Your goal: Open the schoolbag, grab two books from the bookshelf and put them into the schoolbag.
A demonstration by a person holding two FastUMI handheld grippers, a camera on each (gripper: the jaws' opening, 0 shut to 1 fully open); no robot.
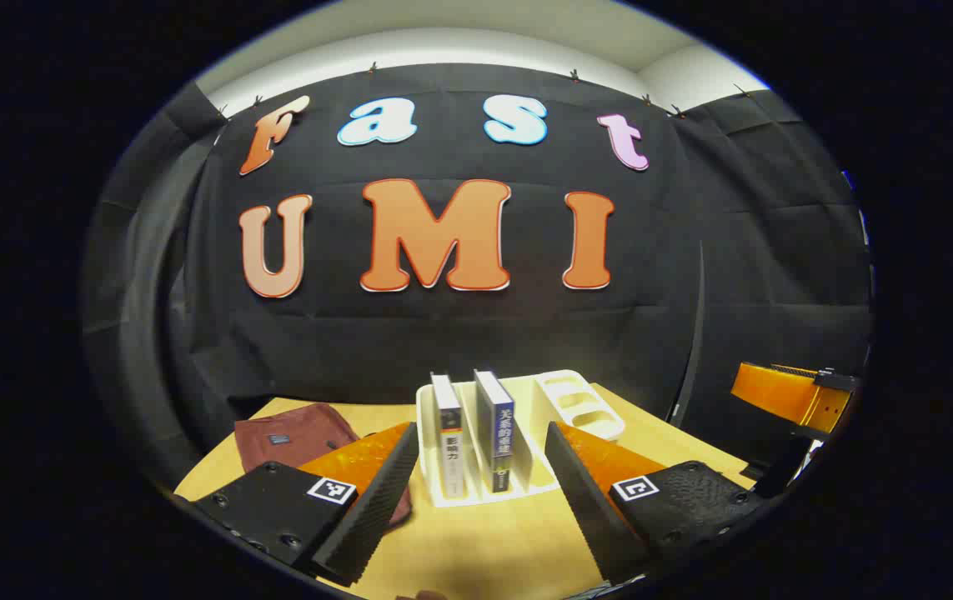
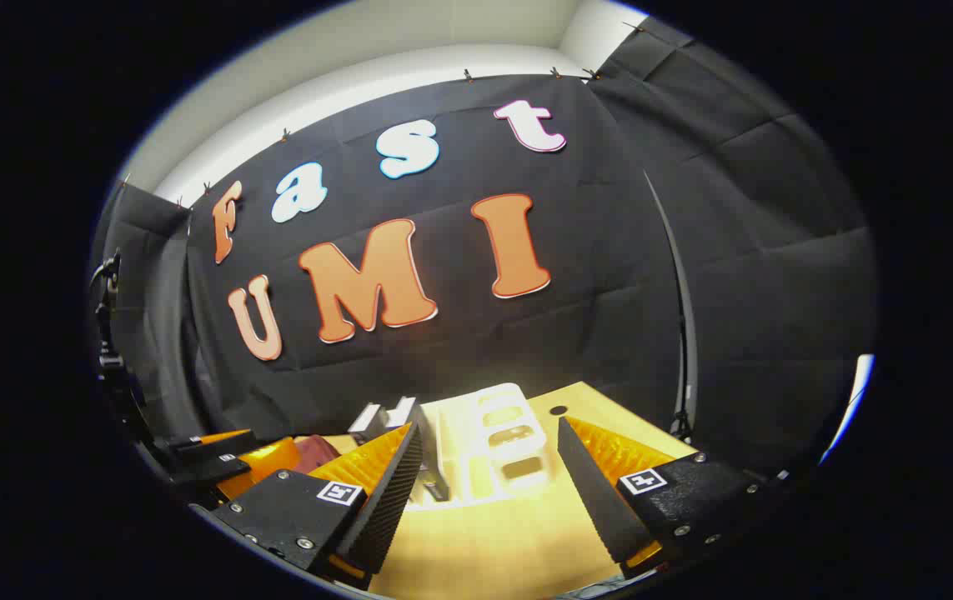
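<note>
both views are dim overall, with the booth's black cloth soaking up light. the brightest area is the bench (image 1: 493,533), glowing warm yellow toward 6 o'clock, and the white bookshelf (image 1: 526,417) nearly washes out in the right gripper view (image 2: 484,442). a pale strip of wall along 12 o'clock is lit from above. strong fisheye bending curves straight lines near the rim. the left tongs (image 1: 476,492) and right tongs (image 2: 489,492) look sharp, and dark shadow swallows the edges at 3 and 9 o'clock.
</note>
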